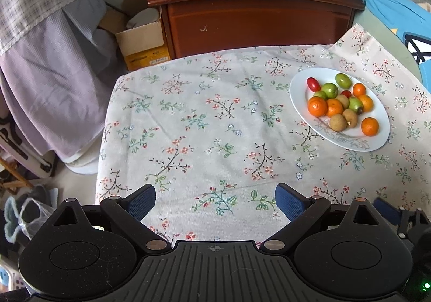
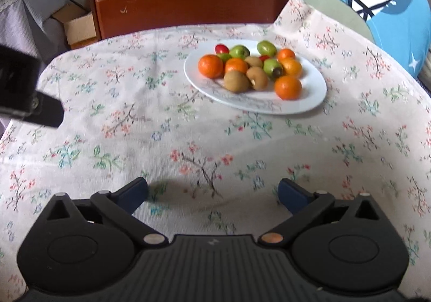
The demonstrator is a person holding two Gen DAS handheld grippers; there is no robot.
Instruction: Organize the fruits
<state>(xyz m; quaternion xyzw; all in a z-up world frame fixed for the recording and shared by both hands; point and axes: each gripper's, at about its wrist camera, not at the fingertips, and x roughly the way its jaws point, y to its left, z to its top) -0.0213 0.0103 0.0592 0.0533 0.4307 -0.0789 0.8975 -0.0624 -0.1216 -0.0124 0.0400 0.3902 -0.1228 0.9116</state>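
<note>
Floral cloth [image 1: 204,124] is covering the table, and the left gripper [image 1: 215,201] is hanging over its bare middle, jaws standing wide with nothing between them. Further right, a white plate [image 1: 377,137] is holding the fruits [image 1: 340,105]: oranges, green ones, brown ones and small red ones, all bunched together. Nearest the plate, the right gripper [image 2: 212,192] is hovering above the cloth, jaws spread wide and empty.

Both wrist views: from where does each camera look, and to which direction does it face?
Left wrist: on the left gripper, angled down at the tablecloth; jaws open, plate far right.
Right wrist: on the right gripper, angled down nearer the plate; jaws open, left gripper at its left edge.
Shared: plate, tablecloth, wooden cabinet.
</note>
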